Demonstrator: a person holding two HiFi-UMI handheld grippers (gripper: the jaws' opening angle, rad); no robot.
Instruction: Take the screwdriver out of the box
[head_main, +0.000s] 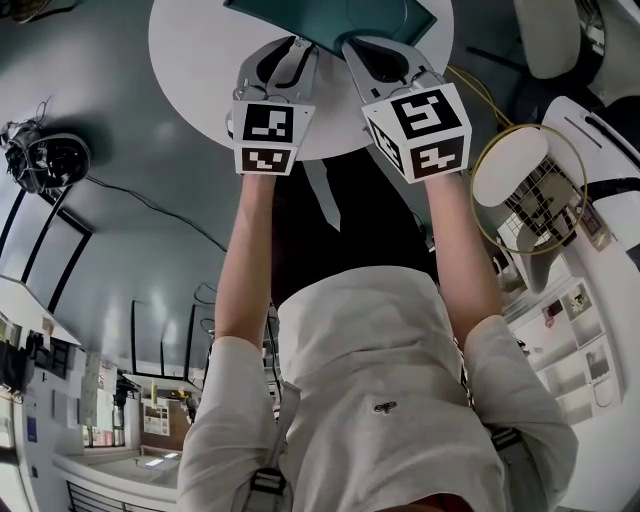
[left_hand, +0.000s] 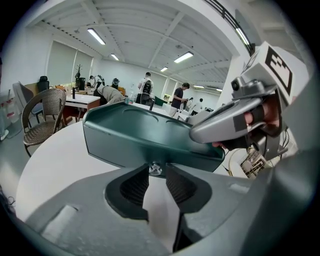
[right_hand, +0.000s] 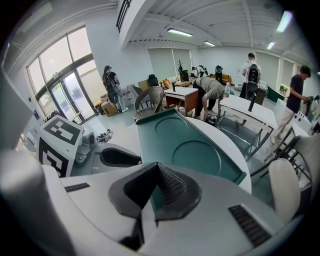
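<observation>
A closed teal box (head_main: 340, 20) lies on the round white table (head_main: 200, 50), and no screwdriver shows in any view. My left gripper (head_main: 290, 45) is at the box's near edge. In the left gripper view the box's front wall (left_hand: 140, 135) fills the middle, and a small metal clasp (left_hand: 155, 169) sits between the tips of my left gripper (left_hand: 156, 167), whose jaws stand apart. My right gripper (head_main: 350, 45) rests on the lid beside it. In the right gripper view my right gripper (right_hand: 158, 166) is shut, with nothing between its fingers, over the lid (right_hand: 190, 145).
A wicker chair (left_hand: 45, 110) stands left of the table and a round-rimmed chair (head_main: 530, 190) to my right. A white chair back (right_hand: 287, 187) is close to the table's rim (right_hand: 222, 137). Several people and desks (right_hand: 185, 95) are further back in the room.
</observation>
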